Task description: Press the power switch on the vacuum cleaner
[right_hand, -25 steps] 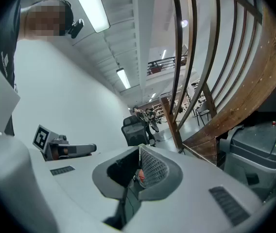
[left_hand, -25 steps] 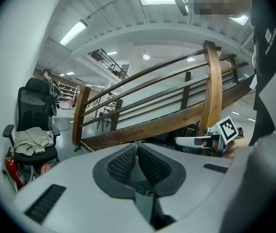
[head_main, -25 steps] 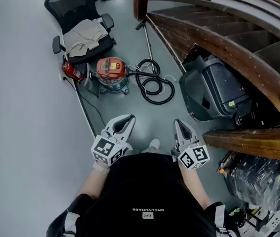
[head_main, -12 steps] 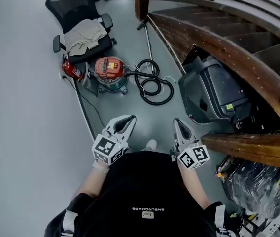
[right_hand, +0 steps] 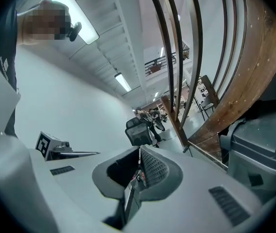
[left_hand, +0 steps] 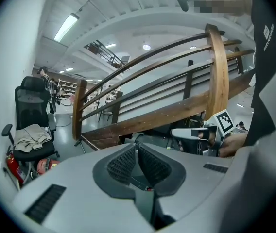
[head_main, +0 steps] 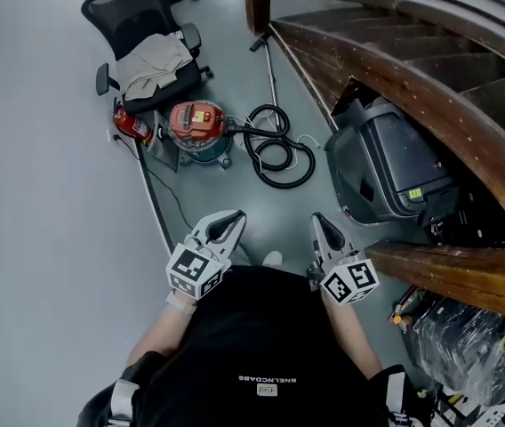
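A vacuum cleaner with a red top and a teal drum stands on the grey floor, far ahead of me in the head view. Its black hose lies coiled to its right. In the left gripper view the vacuum cleaner shows small at the lower left. My left gripper and right gripper are held close to my body, well short of the vacuum. Both are shut with nothing between the jaws. In the left gripper view the left gripper has its tips together. In the right gripper view the right gripper does too.
A black office chair with folded cloth stands behind the vacuum. A red fire extinguisher lies at its left. A wooden staircase rail curves along the right, with a dark grey bin under it. A cable runs along the floor.
The view has drifted slightly; the vacuum cleaner sits a touch higher and further left. Both grippers have stayed shut in the same pose.
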The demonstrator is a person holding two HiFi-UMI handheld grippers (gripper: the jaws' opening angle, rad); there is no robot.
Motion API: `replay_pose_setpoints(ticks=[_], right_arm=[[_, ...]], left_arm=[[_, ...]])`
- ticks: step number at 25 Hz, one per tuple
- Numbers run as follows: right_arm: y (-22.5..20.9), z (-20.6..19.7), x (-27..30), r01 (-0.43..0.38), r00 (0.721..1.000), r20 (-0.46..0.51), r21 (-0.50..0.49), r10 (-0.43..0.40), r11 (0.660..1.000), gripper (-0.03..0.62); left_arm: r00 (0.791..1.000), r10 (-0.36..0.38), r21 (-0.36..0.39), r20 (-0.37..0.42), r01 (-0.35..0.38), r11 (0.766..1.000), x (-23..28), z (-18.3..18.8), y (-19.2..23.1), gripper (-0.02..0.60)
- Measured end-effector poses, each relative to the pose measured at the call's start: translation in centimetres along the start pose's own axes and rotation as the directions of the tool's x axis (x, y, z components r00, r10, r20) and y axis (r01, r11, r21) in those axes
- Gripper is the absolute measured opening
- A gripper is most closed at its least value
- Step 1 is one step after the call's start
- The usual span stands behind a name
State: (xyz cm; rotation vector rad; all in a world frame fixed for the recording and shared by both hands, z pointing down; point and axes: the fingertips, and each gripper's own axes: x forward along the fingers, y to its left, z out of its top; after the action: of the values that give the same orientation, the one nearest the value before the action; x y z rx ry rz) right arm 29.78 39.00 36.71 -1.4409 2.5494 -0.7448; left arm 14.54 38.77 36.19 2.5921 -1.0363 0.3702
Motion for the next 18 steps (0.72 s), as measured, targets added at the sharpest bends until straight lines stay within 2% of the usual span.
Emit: replay_pose_setpoints(ticks=[4,8,14,18], right_arm=[[-1.3,0.0,1.3,0.002,1.000,-0.009,0.006,-0.002,1.000,0.029],[-2.3,0.0,4.9,0.010,1.000,-0.024,0.014,-0.010,1.000,0.029],[-1.8,1.1,14.1,0.002,0.998,-0.060,-0.014,-0.003,1.000,0.029],[-1.0,2.0,21.6,-0.002,0.996,-0.086,-0.037,-0.001,0.999,0.029]], left_arm=[[1.000,0.002,-0.008,-0.012,-0.002,1.000,1.5,-0.1,1.2,0.017],[1.000,0.011,-0.032,-0.011,-0.012,0.999,2.7,-0.1,5.0,0.017],[0.999,0.027,-0.069,0.018,-0.026,0.997,3.7,1.9,14.6,0.017],[1.000,0.028,-0.098,0.002,-0.027,0.995,4.9,3.0,22.2,0.017]])
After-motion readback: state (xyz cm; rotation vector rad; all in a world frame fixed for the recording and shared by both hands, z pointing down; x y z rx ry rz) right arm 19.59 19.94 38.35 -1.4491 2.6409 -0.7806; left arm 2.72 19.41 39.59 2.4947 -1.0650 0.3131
